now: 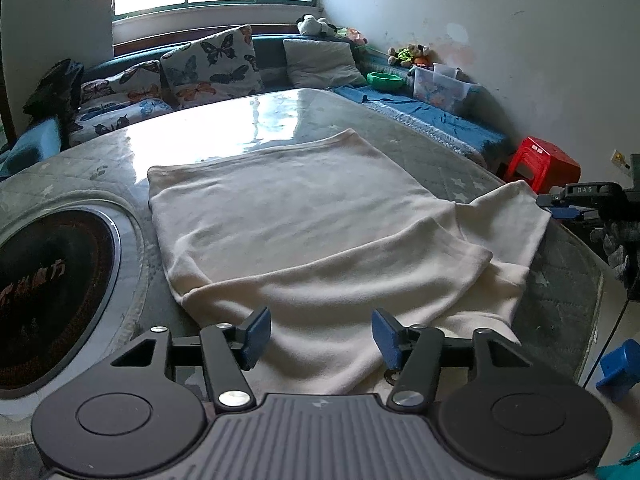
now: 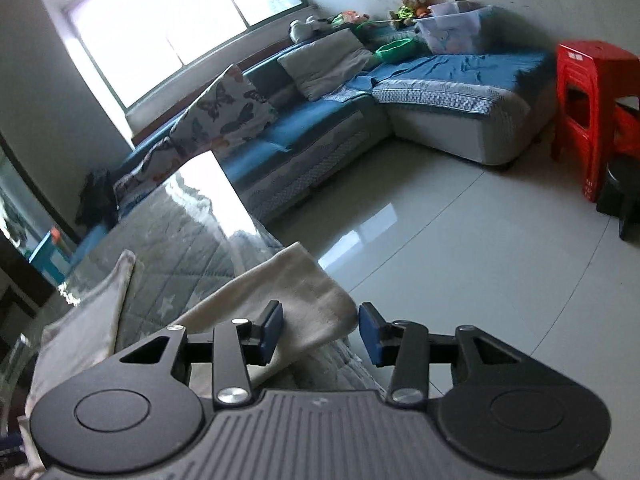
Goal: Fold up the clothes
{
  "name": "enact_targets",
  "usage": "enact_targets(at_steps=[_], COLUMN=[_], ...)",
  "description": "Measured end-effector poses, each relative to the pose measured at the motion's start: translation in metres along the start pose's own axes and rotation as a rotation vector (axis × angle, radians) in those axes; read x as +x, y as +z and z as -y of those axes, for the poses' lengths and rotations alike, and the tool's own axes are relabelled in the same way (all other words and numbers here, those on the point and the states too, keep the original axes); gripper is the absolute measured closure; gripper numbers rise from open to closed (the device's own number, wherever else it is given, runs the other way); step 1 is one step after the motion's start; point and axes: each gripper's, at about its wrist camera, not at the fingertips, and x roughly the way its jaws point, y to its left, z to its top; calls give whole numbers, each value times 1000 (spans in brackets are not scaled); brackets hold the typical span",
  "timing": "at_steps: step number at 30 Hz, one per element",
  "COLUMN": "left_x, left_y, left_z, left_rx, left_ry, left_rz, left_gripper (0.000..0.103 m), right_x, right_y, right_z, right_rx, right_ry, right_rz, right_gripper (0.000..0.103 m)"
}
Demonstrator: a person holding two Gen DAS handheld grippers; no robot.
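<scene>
A cream garment lies spread on the glass-topped table, with one sleeve folded out to the right edge. My left gripper is open just above the garment's near hem, touching nothing. My right gripper is open at the table's right edge, its jaws on either side of the sleeve end without closing on it. The right gripper also shows in the left wrist view, beside the sleeve tip.
A round dark burner inset sits in the table at left. A blue sofa with butterfly cushions runs behind and to the right. Red plastic stools stand on the tiled floor. A blue stool is near the table's right.
</scene>
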Motion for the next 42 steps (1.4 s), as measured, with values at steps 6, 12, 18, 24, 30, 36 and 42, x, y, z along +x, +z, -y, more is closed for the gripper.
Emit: enact_targets(at_steps=[6, 12, 18, 24, 30, 36, 42], left_x=[-2, -3, -11, -25, -46, -61, -70], left_y=[-1, -2, -4, -12, -23, -39, -52], left_z=[1, -1, -6, -17, -35, -54, -68], left_rx=[-8, -19, -41, -80, -128, -179, -222], left_ry=[8, 20, 34, 62, 98, 128, 153], left_rz=[-3, 1, 25, 52, 89, 103, 103], left_gripper=[42, 39, 32, 26, 21, 20, 20], right_x=[-4, -30, -58, -66, -49, -28, -4], right_y=[0, 7, 22, 20, -5, -60, -115], right_z=[4, -19, -85, -169, -257, -330, -362], right_rx=[-2, -67, -196, -352, -483, -602, -704], right_ry=[-5, 44, 204, 400, 559, 654, 676], right_rz=[34, 100, 132, 79, -11, -137, -284], right_gripper=[96, 98, 98, 98, 98, 98, 94])
